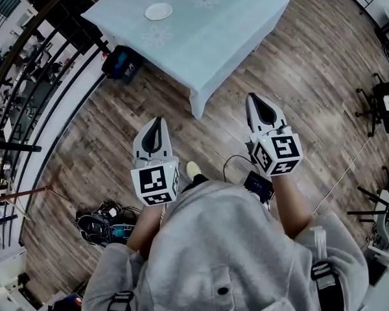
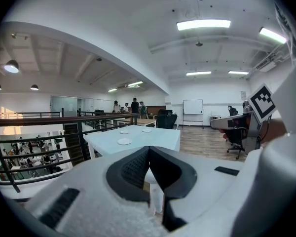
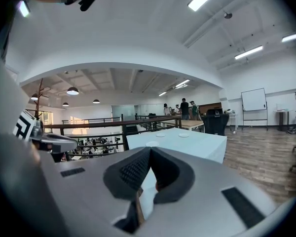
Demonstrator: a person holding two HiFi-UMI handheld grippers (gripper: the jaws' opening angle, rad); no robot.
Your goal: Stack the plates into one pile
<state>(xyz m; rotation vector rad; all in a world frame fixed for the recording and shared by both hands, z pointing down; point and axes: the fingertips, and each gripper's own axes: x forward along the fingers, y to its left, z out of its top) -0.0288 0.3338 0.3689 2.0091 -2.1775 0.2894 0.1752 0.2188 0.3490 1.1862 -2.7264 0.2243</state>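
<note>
Plates (image 1: pixel 158 11) lie apart, unstacked, on the cloth-covered table (image 1: pixel 233 24).

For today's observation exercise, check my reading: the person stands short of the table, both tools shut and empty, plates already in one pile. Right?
Not quite. The plates lie apart on the table, not piled, as the left gripper view shows. The left tool and right tool are indeed shut and empty, short of the table.

No word, brand or number is legible anywhere. The only printed marks are black-and-white square code patterns on the white plastic cubes (image 1: pixel 154 181) of the left gripper (image 1: pixel 157 123) and the right gripper (image 1: pixel 255 101), and they spell nothing.
</note>
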